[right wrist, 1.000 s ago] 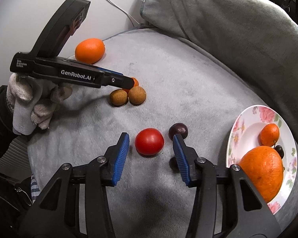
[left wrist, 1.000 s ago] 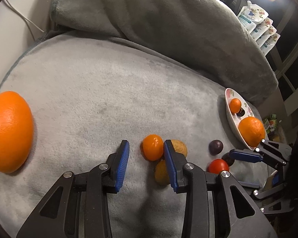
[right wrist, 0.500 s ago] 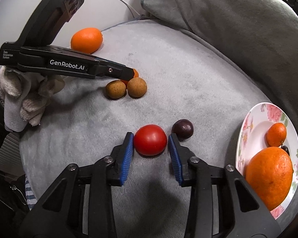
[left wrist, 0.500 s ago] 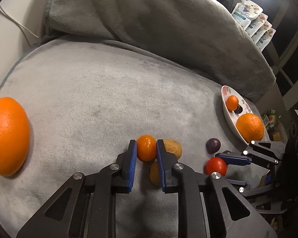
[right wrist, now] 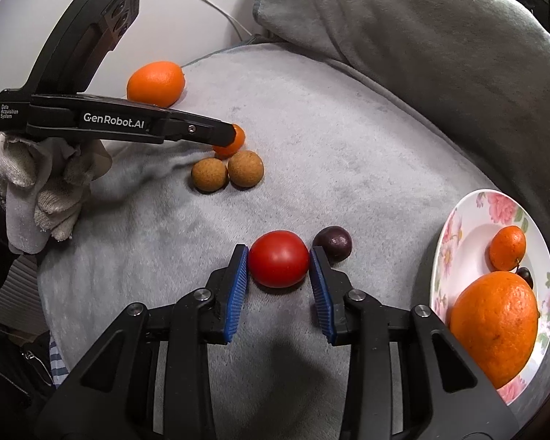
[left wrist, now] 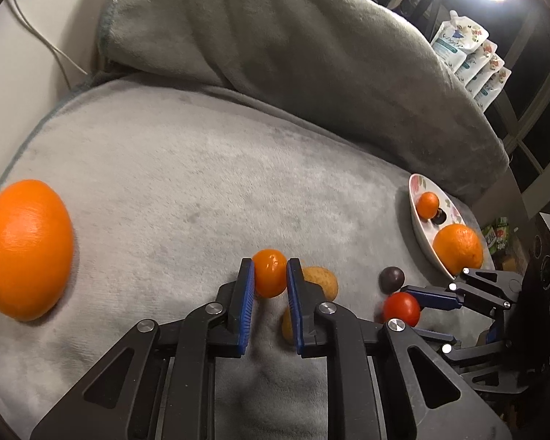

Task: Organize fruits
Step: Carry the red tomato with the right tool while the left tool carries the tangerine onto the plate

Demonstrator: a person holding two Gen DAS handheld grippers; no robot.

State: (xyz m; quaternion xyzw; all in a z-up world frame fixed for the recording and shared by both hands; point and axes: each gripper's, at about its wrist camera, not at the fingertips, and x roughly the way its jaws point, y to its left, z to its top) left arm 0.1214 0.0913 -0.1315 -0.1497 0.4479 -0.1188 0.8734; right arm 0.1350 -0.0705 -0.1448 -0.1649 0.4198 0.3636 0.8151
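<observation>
Big grey cushion [right wrist: 348, 154] carries everything, and its soft plush is probably what keeps the round fruit from rolling. At its right edge the flowered plate [right wrist: 458, 227] already holds a large orange [right wrist: 495, 326] and a mandarin [right wrist: 508, 247], so it looks like the collecting spot. Another big orange [left wrist: 25, 249] waits far left. Right gripper [right wrist: 278, 266], angled steeply down, has its fingers pinching the red tomato [right wrist: 278, 264] on both sides. Left gripper [left wrist: 269, 275], in a gloved hand [right wrist: 40, 190], is tilted down too, its fingers clamped on the small mandarin [left wrist: 269, 273] beside two brown fruits [right wrist: 227, 172].
</observation>
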